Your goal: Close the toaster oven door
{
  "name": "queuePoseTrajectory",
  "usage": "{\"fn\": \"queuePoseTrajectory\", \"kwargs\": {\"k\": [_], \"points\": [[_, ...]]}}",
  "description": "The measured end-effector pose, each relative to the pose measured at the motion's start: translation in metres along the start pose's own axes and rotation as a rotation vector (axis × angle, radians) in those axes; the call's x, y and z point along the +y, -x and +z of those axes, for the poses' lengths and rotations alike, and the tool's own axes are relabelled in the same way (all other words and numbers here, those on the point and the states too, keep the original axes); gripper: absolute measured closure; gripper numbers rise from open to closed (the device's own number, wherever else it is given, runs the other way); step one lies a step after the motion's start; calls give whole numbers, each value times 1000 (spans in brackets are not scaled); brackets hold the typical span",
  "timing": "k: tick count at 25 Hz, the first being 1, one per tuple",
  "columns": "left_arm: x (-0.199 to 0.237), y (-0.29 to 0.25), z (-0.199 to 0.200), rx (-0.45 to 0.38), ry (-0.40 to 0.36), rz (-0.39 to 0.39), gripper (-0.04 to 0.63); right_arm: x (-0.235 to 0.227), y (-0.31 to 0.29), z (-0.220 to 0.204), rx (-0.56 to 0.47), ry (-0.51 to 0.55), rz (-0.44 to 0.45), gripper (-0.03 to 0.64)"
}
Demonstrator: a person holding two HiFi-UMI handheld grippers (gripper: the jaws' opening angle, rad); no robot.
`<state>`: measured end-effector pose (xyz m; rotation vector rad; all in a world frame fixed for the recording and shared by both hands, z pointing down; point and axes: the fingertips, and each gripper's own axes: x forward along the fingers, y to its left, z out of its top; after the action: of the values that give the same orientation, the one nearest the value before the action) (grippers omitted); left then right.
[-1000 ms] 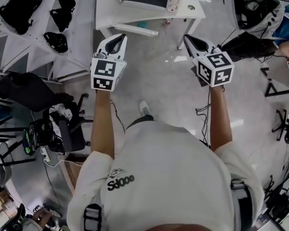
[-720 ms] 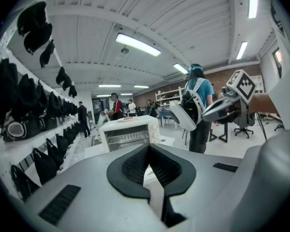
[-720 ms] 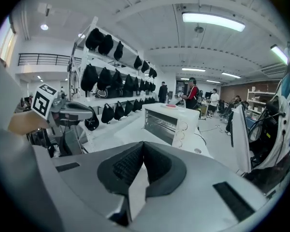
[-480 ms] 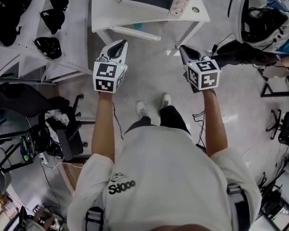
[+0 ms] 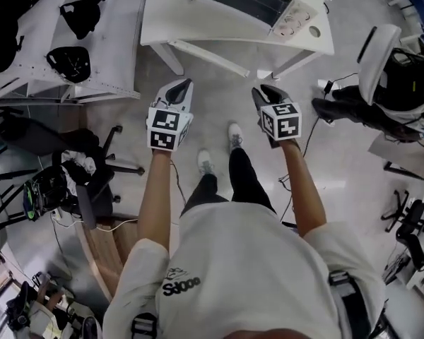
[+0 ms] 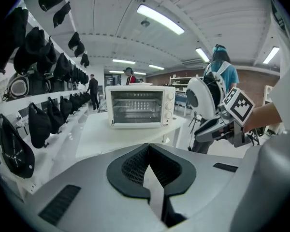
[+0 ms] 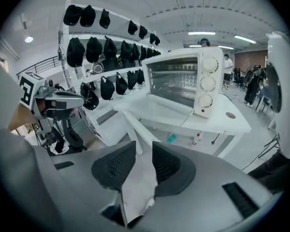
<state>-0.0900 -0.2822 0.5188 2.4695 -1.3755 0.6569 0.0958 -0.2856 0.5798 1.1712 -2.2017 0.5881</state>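
**Oven** (image 5: 249, 0): stood on the white table (image 5: 171, 14), ahead of me and well apart from both grippers. Its knobs (image 7: 207, 83) ran down the right of its front as I faced it.

**Door** (image 6: 135, 107): a glass panel with the racks showing through. In the left gripper view it looked upright against the frame. I could not tell whether it was fully seated.

**Left gripper** (image 5: 181, 85): jaws together, nothing in them, held out over the floor.

**Right gripper** (image 5: 263, 91): its jaws had just been opening and stood apart. Nothing was between them; only floor and a shoe (image 7: 147, 208) showed through the gap.

**Step in hand, as I judged it:** the approach. Neither gripper had touched the oven.

**Method, as I judged it:**
- Close the distance first and face the door squarely.
- A push needs no grip, so the right jaws would serve better brought together, giving one blunt tip.
- Press near the door's top edge and at its middle, so the panel swings true and does not twist.
- The oven looked light enough to slide on the smooth table, so brace its body with the other gripper, clear of the knobs.
- Ease the door home until it meets the frame all round; do not slam it.
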Motion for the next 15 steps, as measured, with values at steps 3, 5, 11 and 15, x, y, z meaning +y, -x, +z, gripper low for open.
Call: {"fn": "queuePoseTrajectory", "kwargs": {"k": [3,5,11,15], "points": [[5,-28,-14,18,12,-2,577,-6,-42,-21,59,5,24,495],[9,-44,-21,25,11,-6,577,-10,-69,-32,89,21,28,480],[22,-67,-48,51,35,7,577,-20,-123,-50,73,-30,12,461],[23,-72,-65,70,51,2,577,-23,-139,-55,68,-32,-16,448]]}}
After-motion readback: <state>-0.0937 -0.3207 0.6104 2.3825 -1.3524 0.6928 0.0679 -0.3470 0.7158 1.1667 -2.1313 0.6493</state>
